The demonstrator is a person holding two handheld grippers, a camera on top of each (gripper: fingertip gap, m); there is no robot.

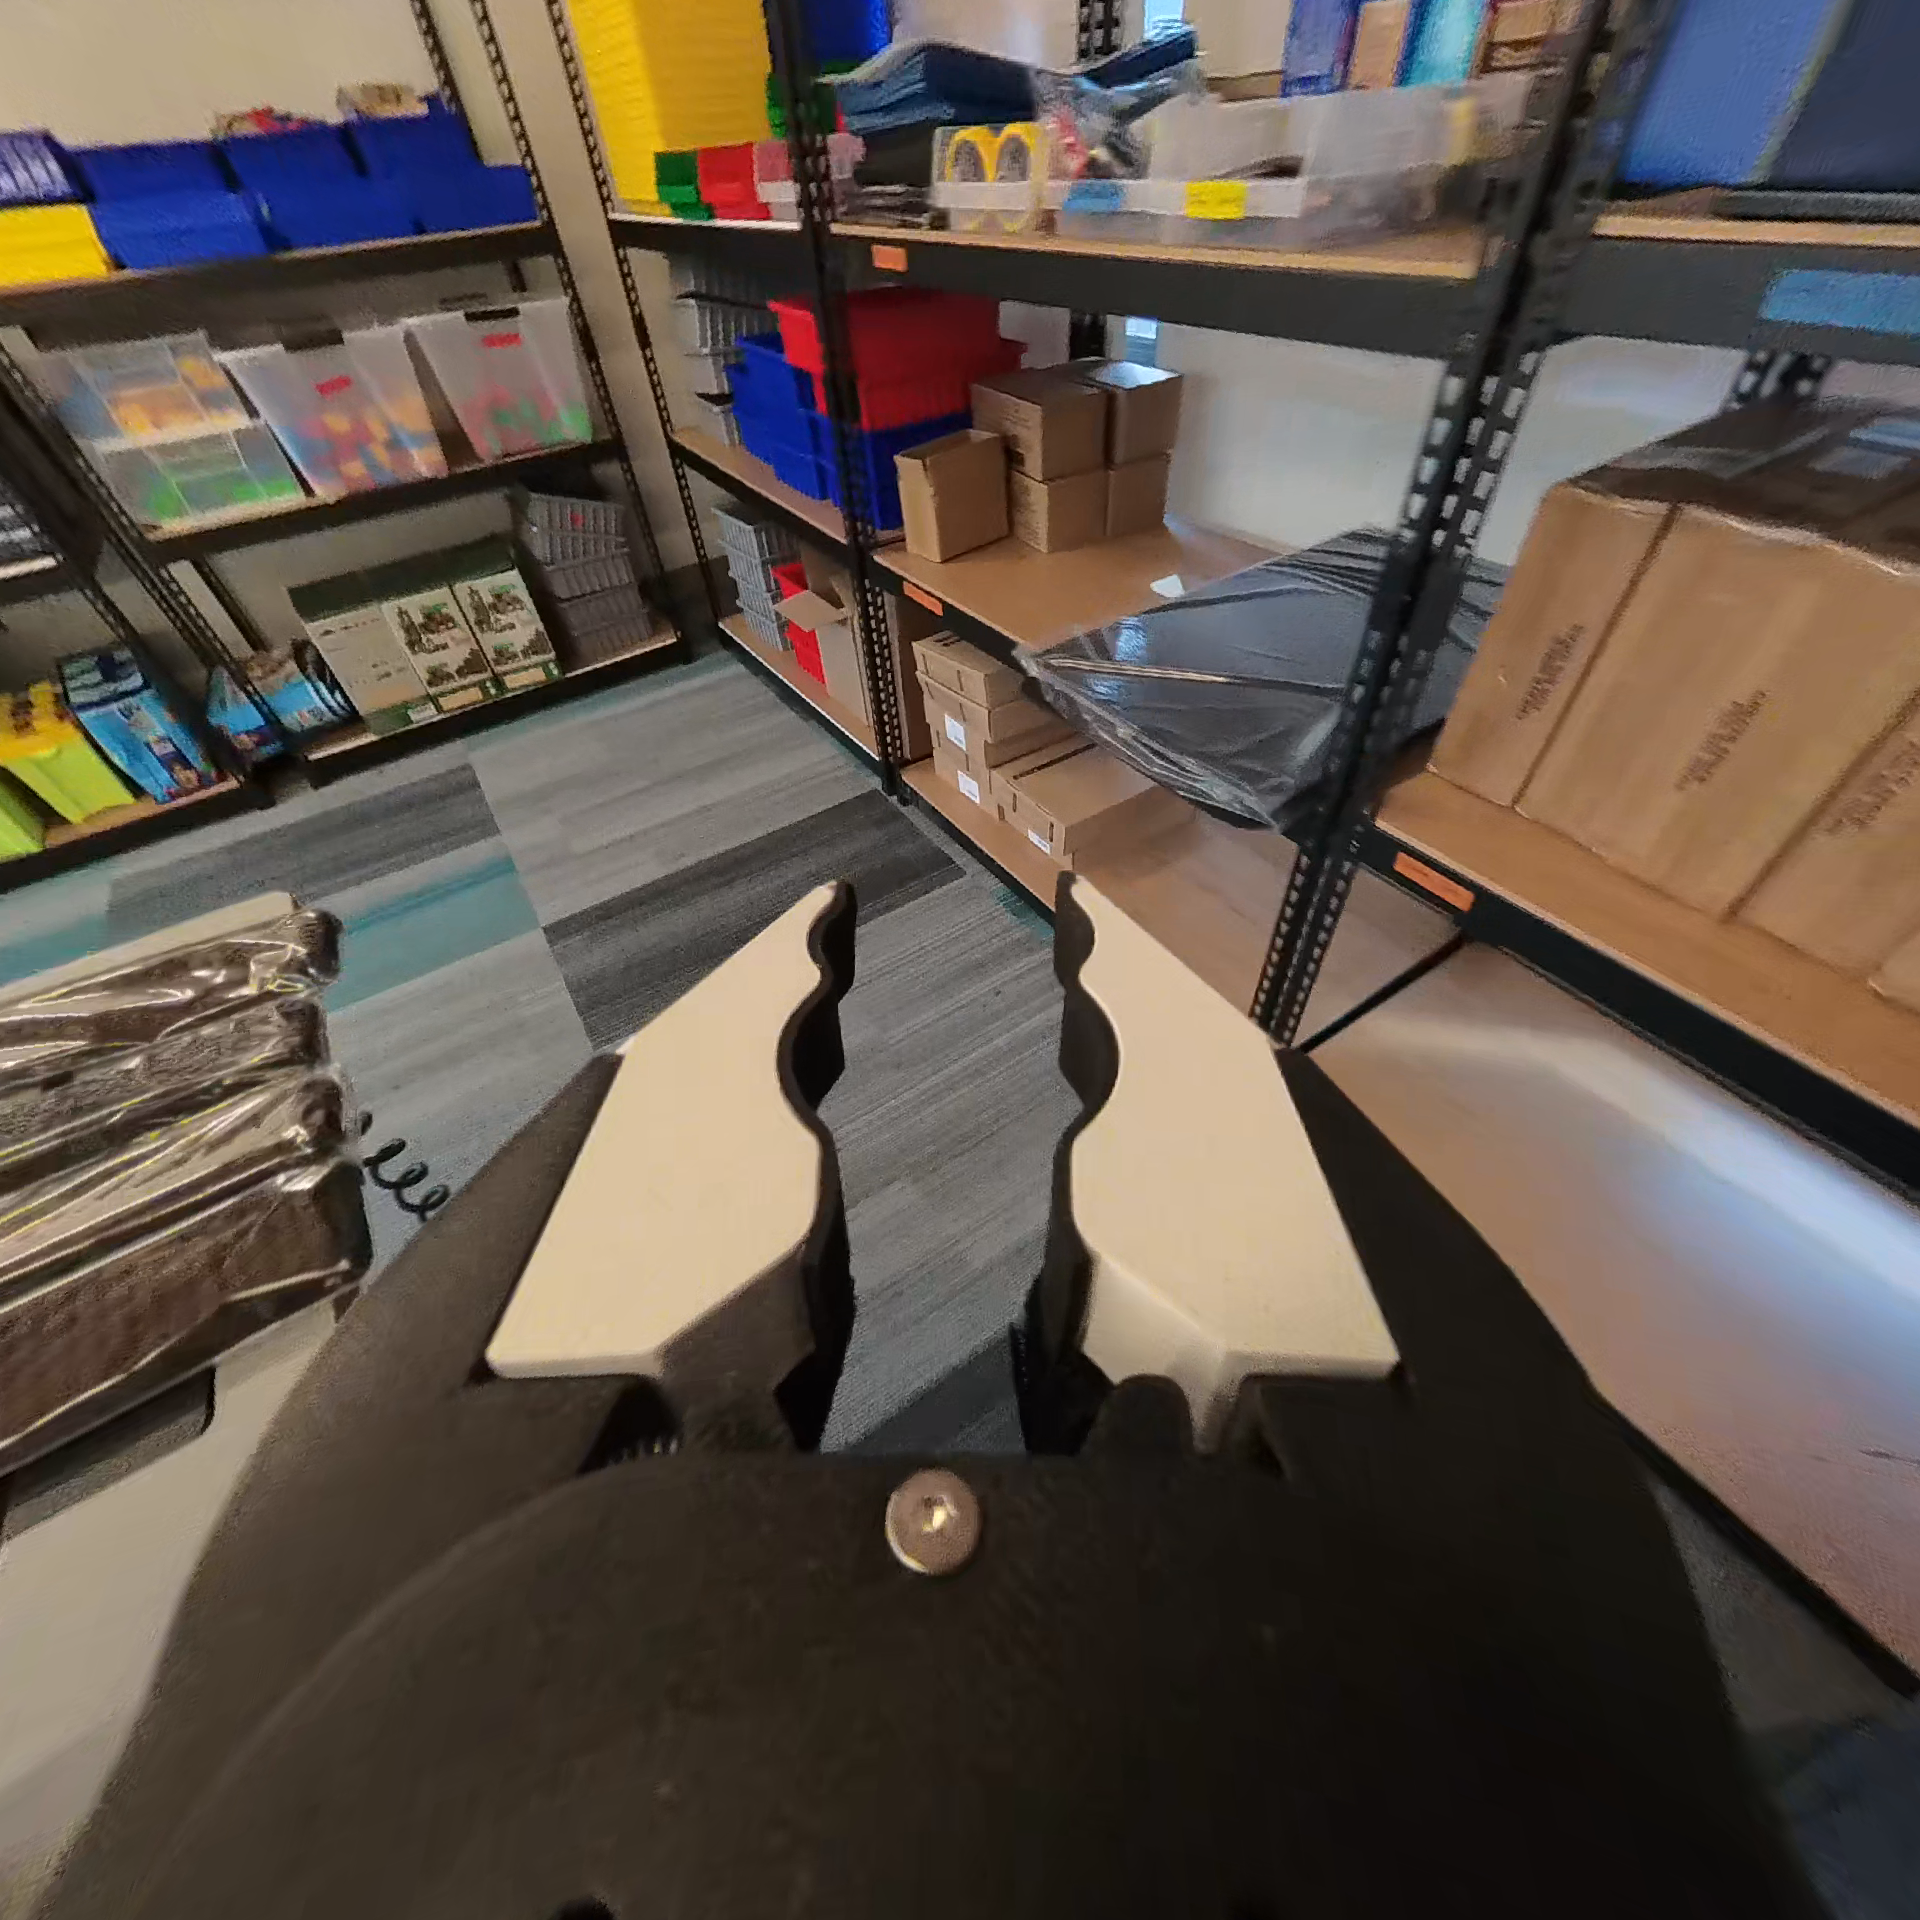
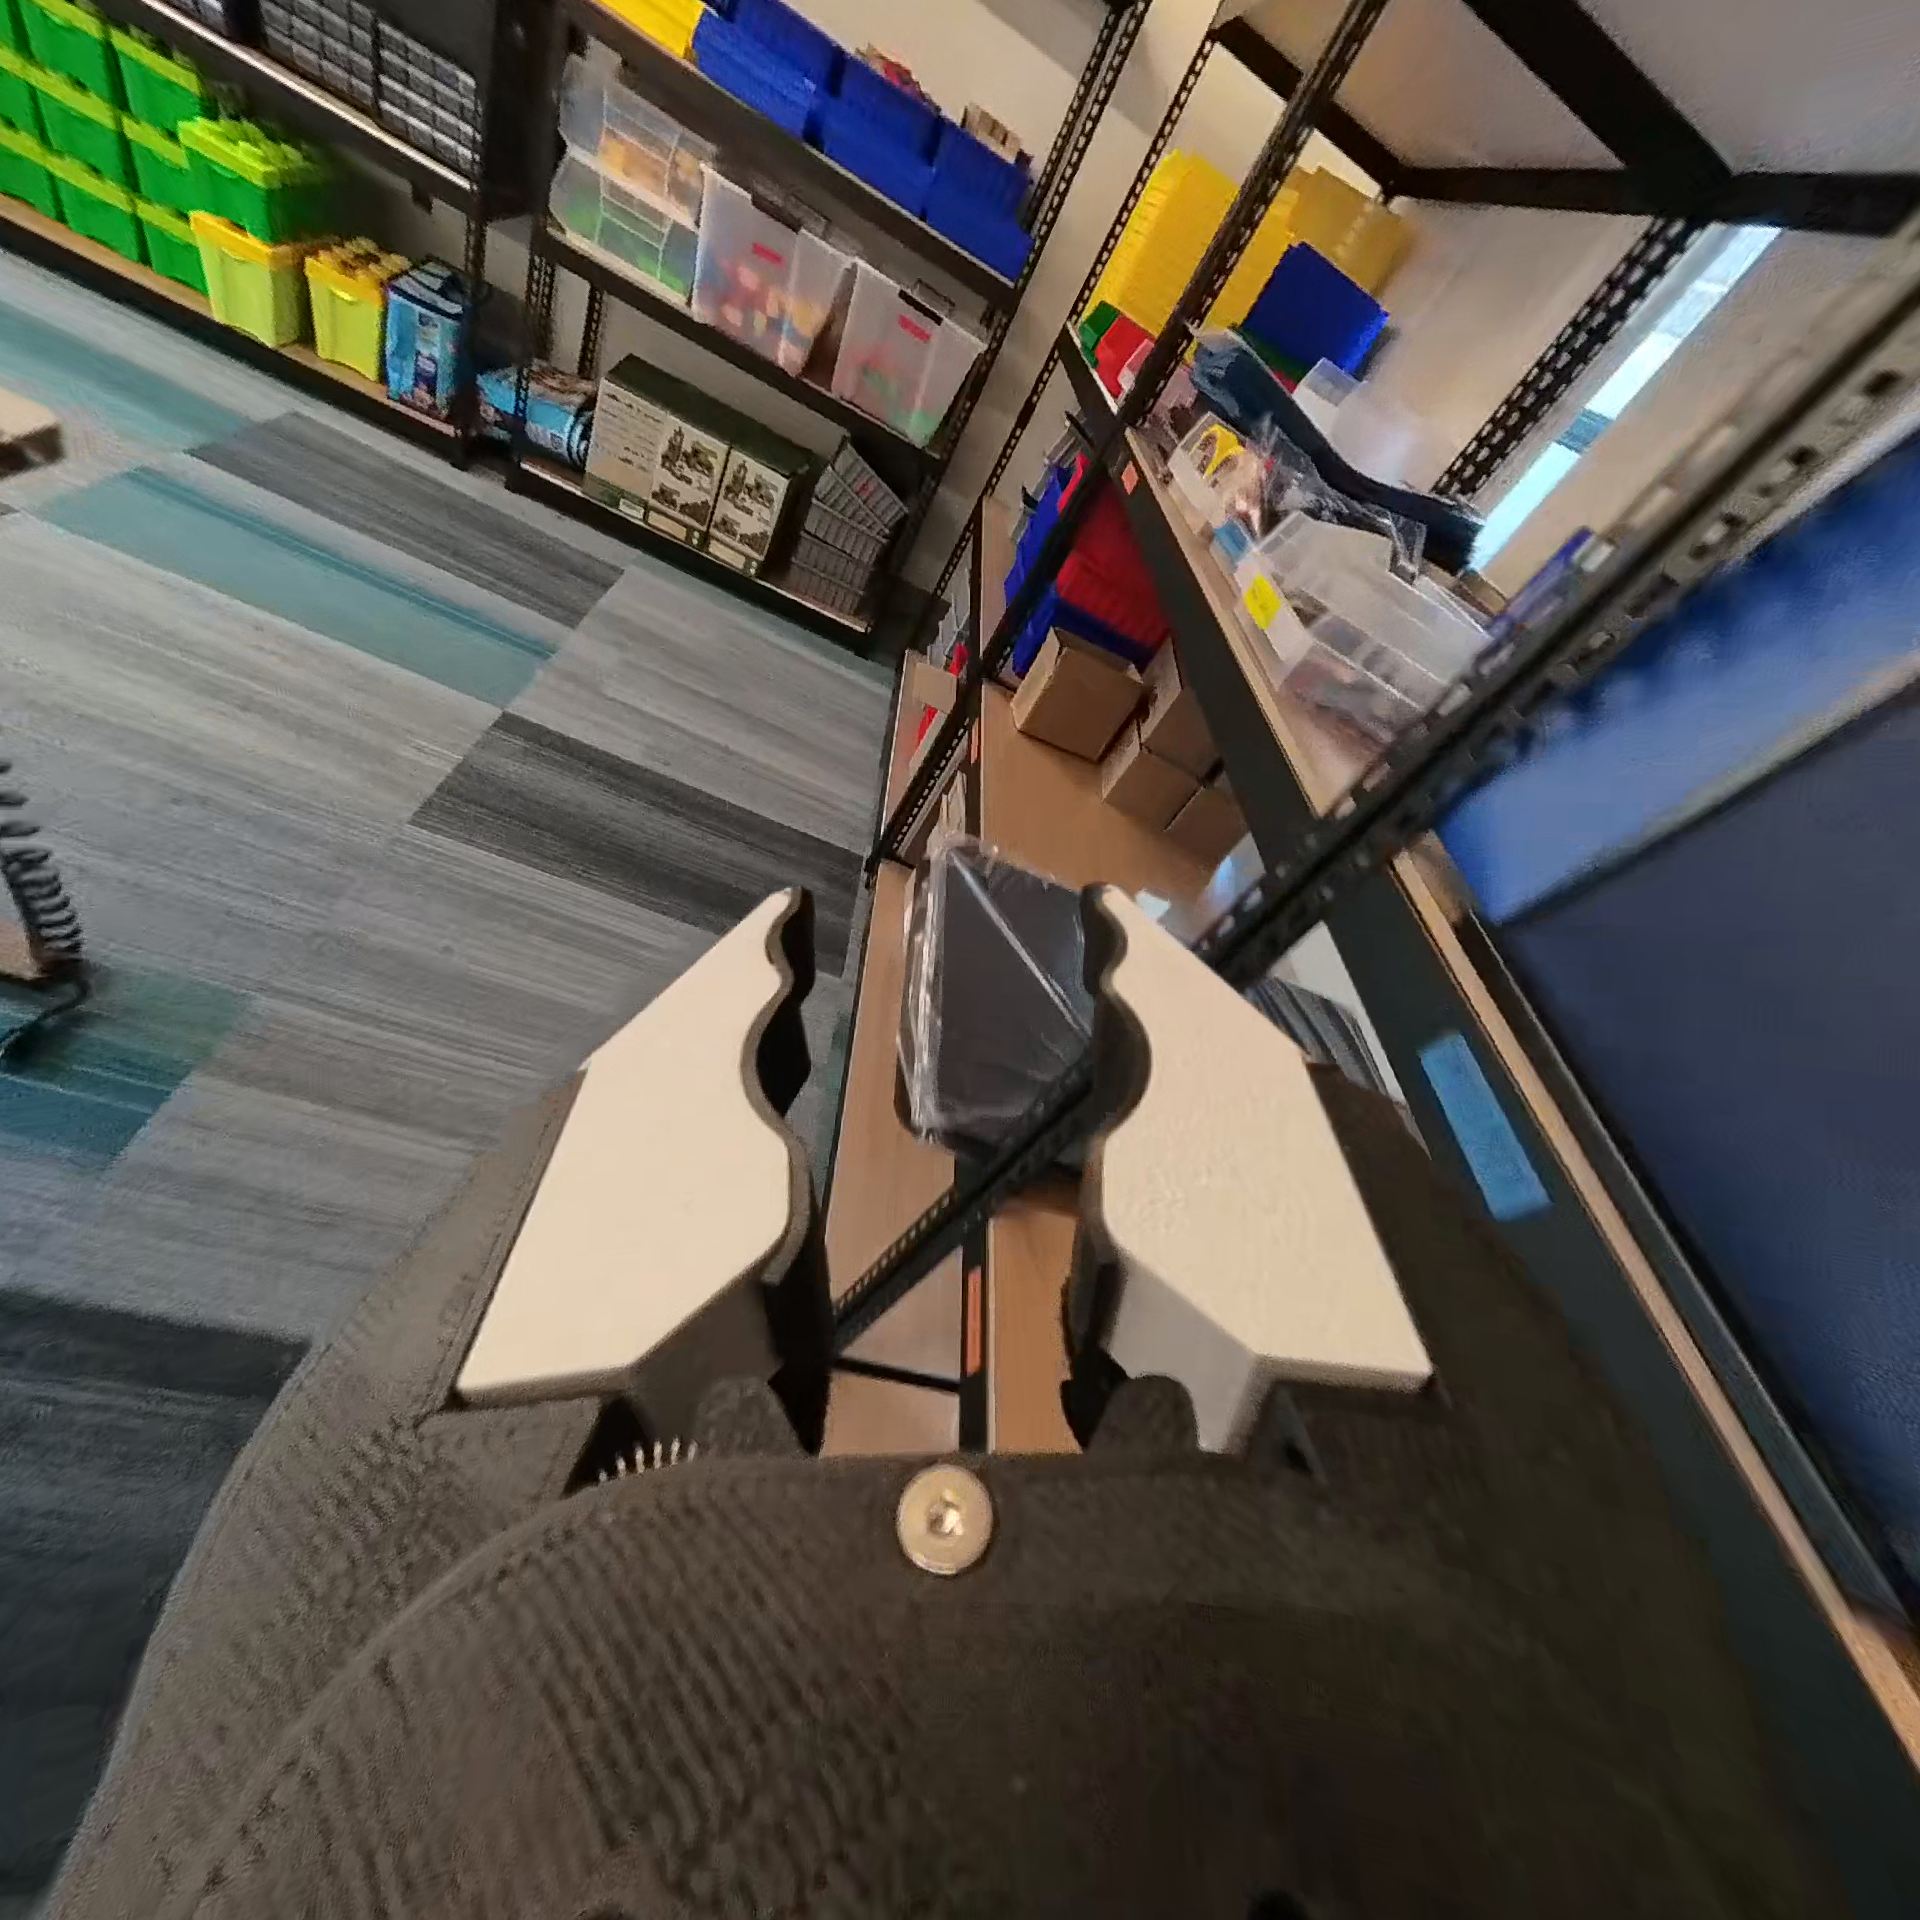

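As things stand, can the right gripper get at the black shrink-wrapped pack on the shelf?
Probably yes: the right gripper is open, empty and aimed at the black pack, though a slanted shelf upright crosses just before it.

Top-shelf clear bins (image 1: 1247, 156) are blurred; wrapped black stack (image 1: 156, 1143) cut off left

Two black plastic-wrapped packs, one on a shelf (image 1: 1226, 686) and one at left (image 1: 156, 1143); five small cardboard boxes (image 1: 1039, 457); three clear storage bins (image 1: 312, 416)
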